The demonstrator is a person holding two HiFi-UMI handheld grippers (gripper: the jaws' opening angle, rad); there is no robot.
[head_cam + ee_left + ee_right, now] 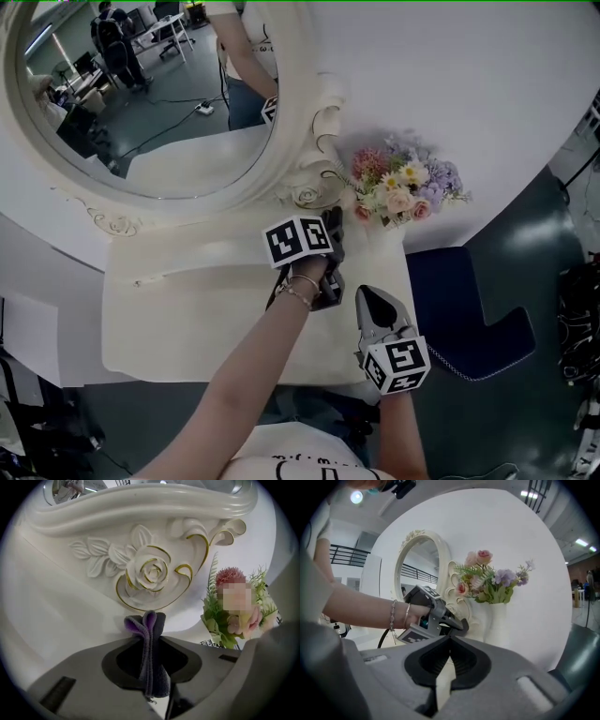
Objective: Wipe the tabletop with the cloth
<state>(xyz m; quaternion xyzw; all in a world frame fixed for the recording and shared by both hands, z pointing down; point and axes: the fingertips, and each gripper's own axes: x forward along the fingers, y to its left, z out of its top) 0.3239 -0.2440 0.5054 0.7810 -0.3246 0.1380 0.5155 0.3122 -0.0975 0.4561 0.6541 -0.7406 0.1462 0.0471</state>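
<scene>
Cloth (pixel 149 626) partly hidden between tongs

**Colours / patterns**

Cloth (pixel 151 634): dark grey outside, purple inside the folds. Tabletop (pixel 187 319): plain cream. Mirror frame (pixel 150 571): cream, rose relief edged in gold. Flowers (pixel 405 187): pink, lilac, yellow, cream, with green leaves. Left gripper (pixel 330 225) and right gripper (pixel 373 300): grey, with black-and-white square markers on their cubes. Chair (pixel 459 314): navy. Wall (pixel 487 84): white.

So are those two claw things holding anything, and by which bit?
The left gripper pinches a bunched grey-purple cloth just below its folded end, which pokes out past the jaws. The right gripper is shut on nothing.
</scene>
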